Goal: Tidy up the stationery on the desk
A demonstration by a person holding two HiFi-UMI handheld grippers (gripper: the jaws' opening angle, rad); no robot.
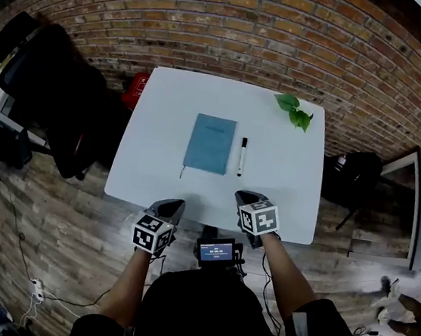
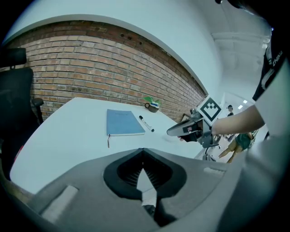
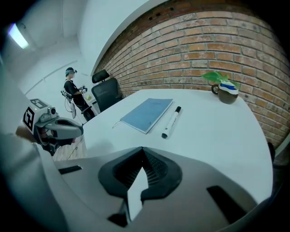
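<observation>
Reaching forward from the lower middle of the head view, both forearms tilt their tools downward at the near edge of the white table (image 1: 165, 105). The left gripper (image 1: 171, 209) is at the edge and the right gripper (image 1: 247, 199) is just over it. A blue notebook (image 1: 210, 143) lies at the table's centre, with a marker pen (image 1: 241, 157) just right of it, not touching. A potted plant (image 1: 293, 111) sits at the upper right corner (a black chair (image 1: 46, 82) stands off the left side). Bare tabletop separates the grippers from the stationery. Each gripper's 2 jaws are pressed together, holding nothing.
</observation>
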